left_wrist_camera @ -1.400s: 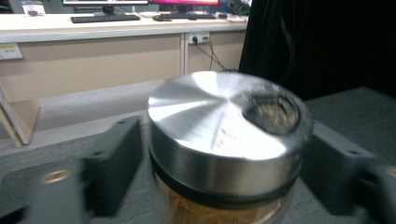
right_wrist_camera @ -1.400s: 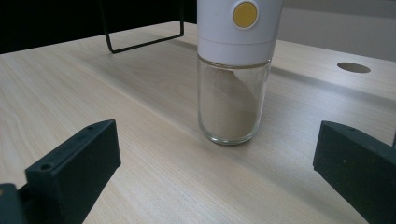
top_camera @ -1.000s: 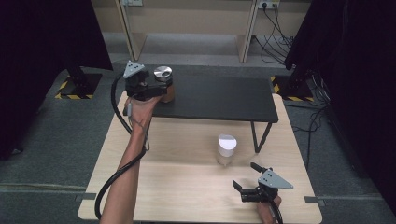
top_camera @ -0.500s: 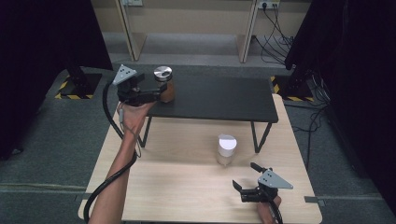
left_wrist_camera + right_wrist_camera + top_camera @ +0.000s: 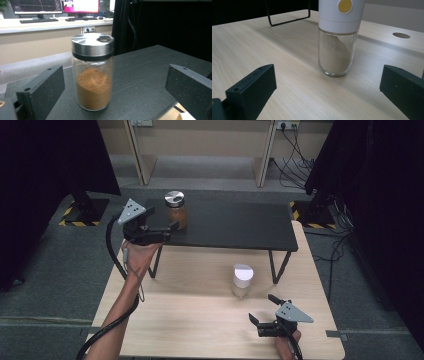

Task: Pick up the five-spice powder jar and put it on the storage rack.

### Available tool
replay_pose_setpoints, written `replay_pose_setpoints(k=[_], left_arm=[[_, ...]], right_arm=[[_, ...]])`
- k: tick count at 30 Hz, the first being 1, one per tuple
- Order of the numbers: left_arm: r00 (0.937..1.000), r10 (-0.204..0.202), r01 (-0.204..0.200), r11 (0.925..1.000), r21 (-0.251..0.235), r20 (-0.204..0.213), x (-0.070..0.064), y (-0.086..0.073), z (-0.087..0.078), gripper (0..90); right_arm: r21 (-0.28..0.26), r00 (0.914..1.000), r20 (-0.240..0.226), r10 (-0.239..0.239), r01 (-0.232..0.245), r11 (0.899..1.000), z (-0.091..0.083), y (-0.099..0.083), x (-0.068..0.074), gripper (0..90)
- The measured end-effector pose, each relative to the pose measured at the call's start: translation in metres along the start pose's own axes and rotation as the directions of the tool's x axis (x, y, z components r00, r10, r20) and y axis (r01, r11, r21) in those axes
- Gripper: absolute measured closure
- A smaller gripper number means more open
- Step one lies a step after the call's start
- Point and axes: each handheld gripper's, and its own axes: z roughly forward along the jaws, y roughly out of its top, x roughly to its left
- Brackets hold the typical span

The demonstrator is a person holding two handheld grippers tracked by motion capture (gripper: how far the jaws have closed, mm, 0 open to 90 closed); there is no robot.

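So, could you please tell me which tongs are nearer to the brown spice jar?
Left. The left tongs are open right beside the spice jar on the black shelf; the right tongs are far off, low on the wooden table.

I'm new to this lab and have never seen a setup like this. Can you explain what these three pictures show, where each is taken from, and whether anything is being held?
There is no robot here: a person holds a two-jawed tool in each hand. The high view looks down on a wooden table with a low black shelf standing on it. The left hand-held gripper is at the shelf's edge, and the right hand-held gripper is low over the wooden table.

The other two pictures come from cameras riding on the tools, looking out between their black jaws. The left gripper view faces a glass jar with a metal lid, part full of brown powder, standing on the shelf. The right gripper view faces a glass jar with a white cap, holding pale powder, standing on the table.

Nothing is held: both pairs of jaws are wide open, each jar standing free ahead of them.
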Motion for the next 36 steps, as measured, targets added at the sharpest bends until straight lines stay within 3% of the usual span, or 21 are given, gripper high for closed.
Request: replay_pose_setpoints(k=[7, 17, 24, 36], left_arm=[[0.9999, -0.004, 0.004, 0.999, -0.045, 0.009, -0.006, -0.011, -0.018, 1.6], [0.9997, 0.007, -0.006, 0.9991, -0.042, 0.023, -0.012, -0.033, -0.035, 1.4], [0.9967, 0.043, -0.043, 0.9991, -0.003, 0.069, -0.025, -0.069, -0.041, 0.8], [0.9933, 0.043, -0.042, 0.999, -0.017, 0.107, -0.034, -0.132, -0.051, 0.9]], right_arm=[[0.001, 1.0, 0.0, -0.004, 0.004, 1.0, 0.0, 0.0, 0.0, 0.5], [0.003, 0.9999, 0.003, -0.011, 0.011, 1.0, 0.0, 0.001, 0.001, 0.5], [0.003, 0.9999, 0.004, -0.012, 0.012, 1.0, 0.0, 0.001, 0.002, 0.5], [0.004, 0.9999, 0.006, -0.015, 0.015, 1.0, 0.0, 0.001, 0.002, 0.5]])
